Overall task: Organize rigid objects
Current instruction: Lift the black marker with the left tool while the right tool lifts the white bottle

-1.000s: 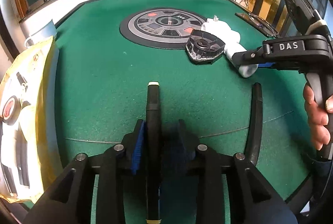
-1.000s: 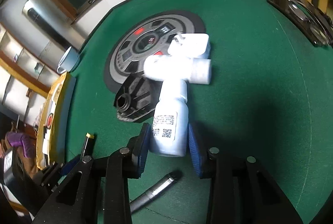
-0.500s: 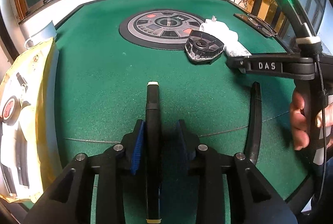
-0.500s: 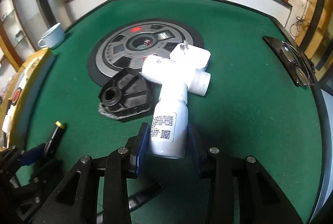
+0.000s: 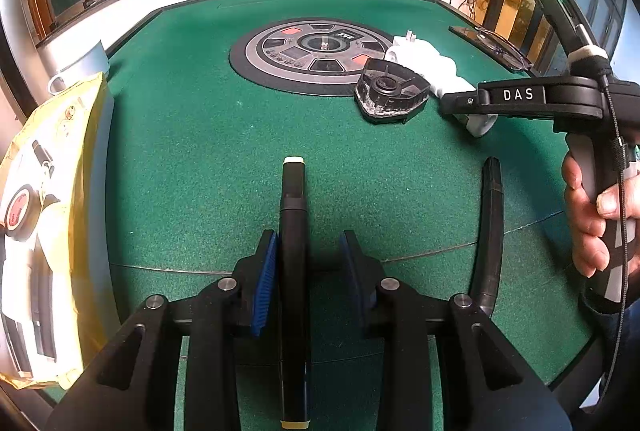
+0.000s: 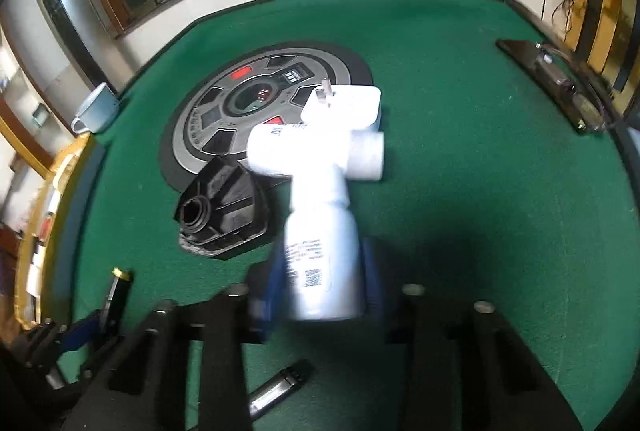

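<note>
My left gripper (image 5: 307,263) stands open around a black marker with a cream cap (image 5: 294,231) lying on the green felt; the left pad (image 5: 266,279) touches it, the right pad stands apart. My right gripper (image 6: 320,275) is shut on a white bottle (image 6: 320,251) lying on the felt, its neck against a second white bottle (image 6: 304,151) and a white charger plug (image 6: 344,107). A black plastic part (image 6: 224,215) lies left of the bottle and shows in the left wrist view (image 5: 390,95).
A black pen (image 5: 490,231) lies right of the marker. A round control panel (image 5: 312,51) sits mid-table. A yellow packet (image 5: 36,211) and a blue cup (image 6: 98,109) stand at the left edge, a black tray (image 6: 560,87) at the right.
My right gripper has swung and shifted with the white bottle in it; its view is blurred with motion. The left gripper and marker have not moved.
</note>
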Action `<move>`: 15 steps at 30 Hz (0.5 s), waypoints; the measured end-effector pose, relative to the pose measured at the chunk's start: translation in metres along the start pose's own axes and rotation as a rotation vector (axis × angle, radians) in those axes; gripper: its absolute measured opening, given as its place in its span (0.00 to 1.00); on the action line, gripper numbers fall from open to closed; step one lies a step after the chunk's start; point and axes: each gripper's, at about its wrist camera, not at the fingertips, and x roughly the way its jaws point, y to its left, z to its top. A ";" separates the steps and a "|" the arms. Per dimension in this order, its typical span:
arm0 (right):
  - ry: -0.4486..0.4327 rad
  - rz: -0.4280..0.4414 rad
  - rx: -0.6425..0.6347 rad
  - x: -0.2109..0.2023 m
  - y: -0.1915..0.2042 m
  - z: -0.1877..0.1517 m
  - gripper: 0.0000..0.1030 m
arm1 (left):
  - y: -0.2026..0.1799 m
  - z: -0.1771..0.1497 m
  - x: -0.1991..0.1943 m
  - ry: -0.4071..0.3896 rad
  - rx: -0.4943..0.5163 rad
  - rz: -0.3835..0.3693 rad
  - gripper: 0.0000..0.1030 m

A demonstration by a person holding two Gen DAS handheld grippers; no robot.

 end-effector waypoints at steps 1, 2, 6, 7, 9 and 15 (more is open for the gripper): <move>0.002 -0.004 -0.001 0.000 0.001 0.000 0.30 | 0.000 0.000 0.000 -0.002 -0.003 0.000 0.28; 0.005 -0.008 -0.003 0.000 0.002 0.000 0.30 | 0.000 -0.001 0.000 -0.003 -0.005 0.002 0.28; -0.007 0.012 0.012 -0.008 0.001 0.001 0.30 | 0.005 -0.001 -0.001 -0.010 -0.035 0.000 0.13; -0.014 0.021 0.015 -0.011 0.001 0.001 0.30 | 0.007 -0.002 -0.002 -0.011 -0.047 -0.009 0.13; -0.023 0.048 0.020 -0.016 0.003 0.001 0.30 | 0.012 -0.002 -0.004 -0.019 -0.075 -0.010 0.12; -0.063 0.105 0.006 -0.034 0.011 -0.001 0.30 | 0.006 -0.003 -0.008 -0.033 -0.075 -0.014 0.12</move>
